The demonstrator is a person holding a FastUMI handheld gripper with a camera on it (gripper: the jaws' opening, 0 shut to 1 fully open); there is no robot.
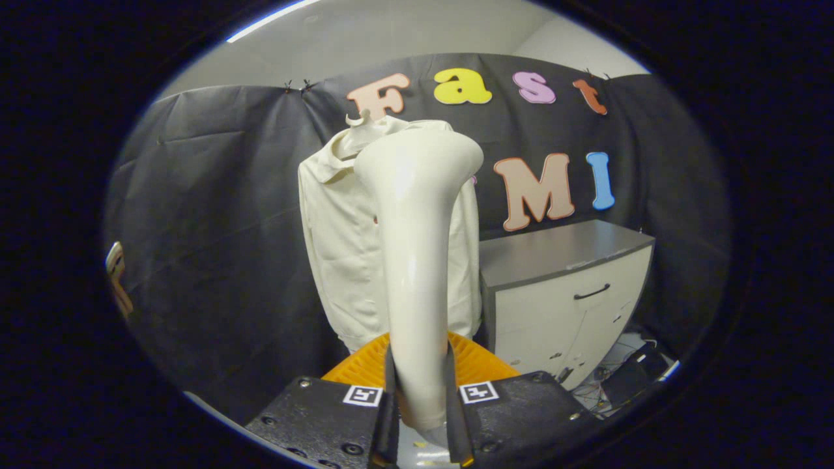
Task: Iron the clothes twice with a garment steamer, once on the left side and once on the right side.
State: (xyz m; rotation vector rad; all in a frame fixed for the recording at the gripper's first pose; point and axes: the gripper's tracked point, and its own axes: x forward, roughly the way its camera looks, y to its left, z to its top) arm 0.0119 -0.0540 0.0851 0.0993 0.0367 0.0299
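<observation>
The gripper (420, 404) is clenched on the steamer (417, 260), both fingers pressing its handle, head upright. The shirt (339, 241) hangs on the wall beyond, beside the cabinet (567, 286), apart from the head. Of 2 passes, neither looks begun; the head should meet 1 side flat, then travel slowly.

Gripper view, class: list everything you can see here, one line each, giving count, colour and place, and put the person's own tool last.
garment steamer: one, cream, upright between the fingers, its flared head in front of the hanging top.
hooded top: one, cream, hanging on a hanger against the black cloth wall, beyond the steamer.
cabinet: one, white with a grey top and a dark handle, beside the top.
orange ribbed piece: one, low behind the steamer's handle.
cables: several, dark, on the floor by the cabinet.
gripper: one, fingers shut on the steamer's handle.
</observation>
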